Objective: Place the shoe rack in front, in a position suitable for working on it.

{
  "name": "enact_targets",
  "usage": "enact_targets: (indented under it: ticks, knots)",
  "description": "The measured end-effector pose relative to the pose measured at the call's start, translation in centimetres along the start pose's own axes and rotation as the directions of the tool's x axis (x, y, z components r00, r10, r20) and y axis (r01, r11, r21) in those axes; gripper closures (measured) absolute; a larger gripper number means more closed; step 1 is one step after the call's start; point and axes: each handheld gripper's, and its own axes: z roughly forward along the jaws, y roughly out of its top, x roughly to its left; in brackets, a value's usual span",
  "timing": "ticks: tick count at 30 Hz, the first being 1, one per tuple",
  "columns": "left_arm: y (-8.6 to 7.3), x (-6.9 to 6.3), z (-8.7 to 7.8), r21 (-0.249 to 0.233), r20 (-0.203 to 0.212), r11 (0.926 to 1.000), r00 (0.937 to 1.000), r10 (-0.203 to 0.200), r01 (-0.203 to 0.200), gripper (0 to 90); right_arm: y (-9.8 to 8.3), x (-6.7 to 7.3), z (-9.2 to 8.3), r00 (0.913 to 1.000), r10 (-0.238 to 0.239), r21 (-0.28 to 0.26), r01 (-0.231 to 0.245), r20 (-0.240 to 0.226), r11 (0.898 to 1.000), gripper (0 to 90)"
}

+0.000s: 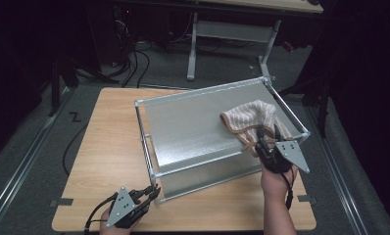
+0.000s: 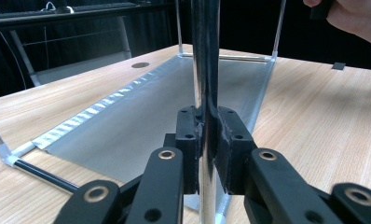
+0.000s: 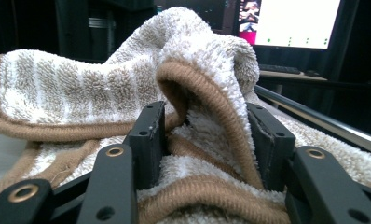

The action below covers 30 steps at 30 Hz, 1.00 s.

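High view: my left gripper (image 1: 153,193) sits at the rack's (image 1: 203,122) near-left corner post; my right gripper (image 1: 267,139) is on the striped towel (image 1: 249,120) heaped at the top shelf's right end.
Left gripper view: jaws clenched on the chrome post (image 2: 206,70).
Right gripper view: jaws half-spread, towel (image 3: 127,79) bunched between them; can't tell if the pads pinch it.
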Motion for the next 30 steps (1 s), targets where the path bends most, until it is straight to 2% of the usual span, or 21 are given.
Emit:
enact_targets:
  ticks: [8, 17, 26, 30]
  knots:
    - [0.1, -0.2, 0.5, -0.005, 0.014, 1.0, 0.9999, 0.007, -0.007, 79.7, -0.1, 2.4, -0.7, 0.9986, 0.007, -0.017, -0.008, -0.052, 1.0, 50.5]
    - [0.1, -0.3, 0.5, -0.001, 0.02, 0.9999, 0.9997, 0.013, -0.013, 79.7, 0.0, 5.3, -1.6, 0.9915, 0.005, -0.032, -0.009, -0.13, 0.999, 50.0]
    - [0.1, -0.5, 0.6, -0.001, 0.023, 1.0, 0.9997, 0.008, -0.008, 79.6, 0.1, 8.9, -2.5, 0.9748, -0.013, -0.046, 0.002, -0.223, 0.999, 50.1]
    - [0.1, -0.5, 0.5, 0.003, 0.022, 0.9999, 0.9996, 0.017, -0.017, 79.6, 0.2, 10.5, -3.1, 0.9622, -0.017, -0.053, 0.003, -0.272, 0.999, 50.1]
